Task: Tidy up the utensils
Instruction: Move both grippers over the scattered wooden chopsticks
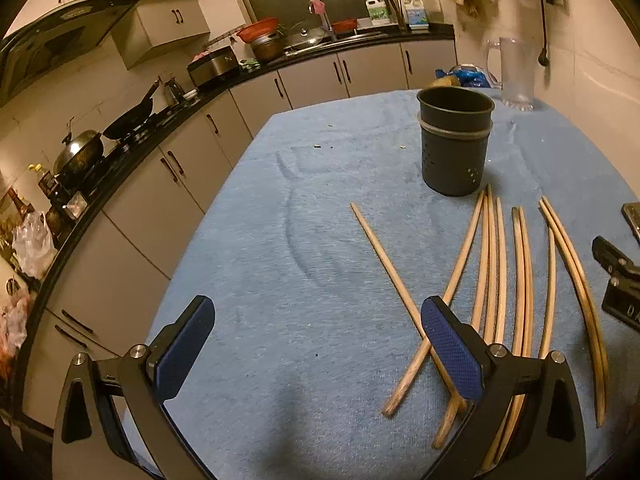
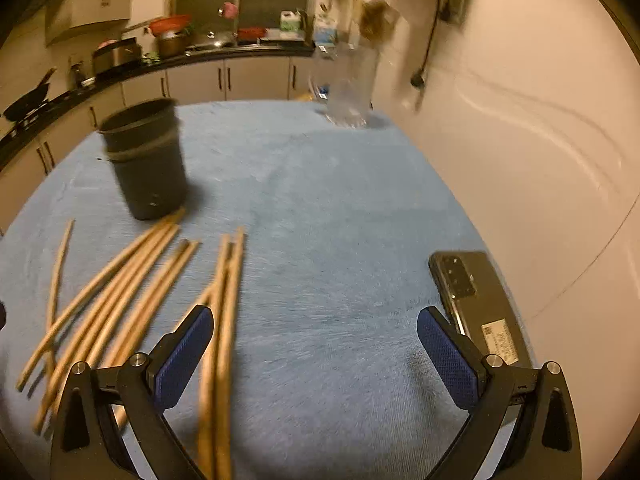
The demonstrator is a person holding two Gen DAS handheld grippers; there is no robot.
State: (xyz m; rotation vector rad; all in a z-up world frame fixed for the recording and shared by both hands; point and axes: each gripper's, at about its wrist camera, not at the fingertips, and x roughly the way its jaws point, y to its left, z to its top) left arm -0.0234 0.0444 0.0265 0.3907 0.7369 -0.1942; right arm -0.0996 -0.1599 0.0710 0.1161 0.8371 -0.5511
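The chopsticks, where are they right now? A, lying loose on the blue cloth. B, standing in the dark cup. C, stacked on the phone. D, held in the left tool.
A: the chopsticks lie scattered flat on the blue cloth in front of the dark cup, and both the left tool and the right tool are open and hold nothing.

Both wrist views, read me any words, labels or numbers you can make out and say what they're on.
Nothing reads cleanly.
White sticker on the phone: print too small and blurred.
Other claw's body at the left view's right edge: white letters cut off, unreadable.
Detergent jugs on the counter: labels too small.
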